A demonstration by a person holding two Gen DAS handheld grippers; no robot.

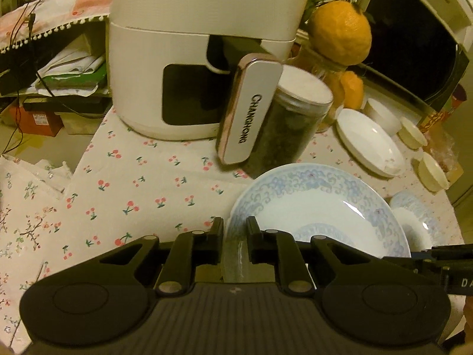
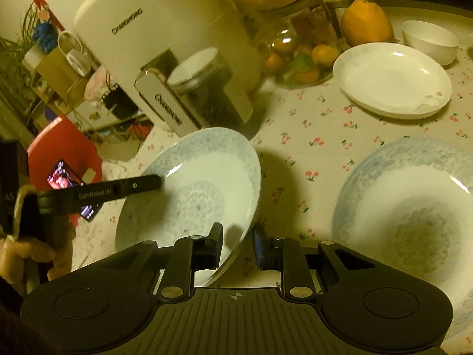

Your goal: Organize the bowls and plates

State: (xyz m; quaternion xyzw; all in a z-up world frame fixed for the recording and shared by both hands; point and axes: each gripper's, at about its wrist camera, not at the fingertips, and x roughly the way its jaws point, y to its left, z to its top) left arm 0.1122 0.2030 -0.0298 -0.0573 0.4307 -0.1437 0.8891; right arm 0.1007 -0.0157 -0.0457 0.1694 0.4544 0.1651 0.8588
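A blue-patterned plate [image 1: 319, 207] is held tilted above the table, also in the right wrist view [image 2: 192, 189]. My left gripper [image 1: 235, 230] is shut on its near rim; its finger shows in the right wrist view [image 2: 139, 185]. My right gripper [image 2: 237, 236] has its jaws on either side of the plate's other rim, with a gap on the right side. A second blue-patterned plate [image 2: 414, 207] lies flat on the tablecloth at right, partly visible in the left wrist view [image 1: 416, 216]. A plain white plate [image 2: 390, 80] and a white bowl [image 2: 430, 40] sit farther back.
A white Changhong air fryer [image 1: 201, 44] with its handle [image 1: 248, 109] stands behind the held plate, beside a jar with dark contents [image 1: 289, 124]. A glass jar with oranges [image 2: 295, 44] is behind it. Two small cream cups [image 1: 431, 171] stand near the right edge. A microwave [image 1: 414, 29] is at back right.
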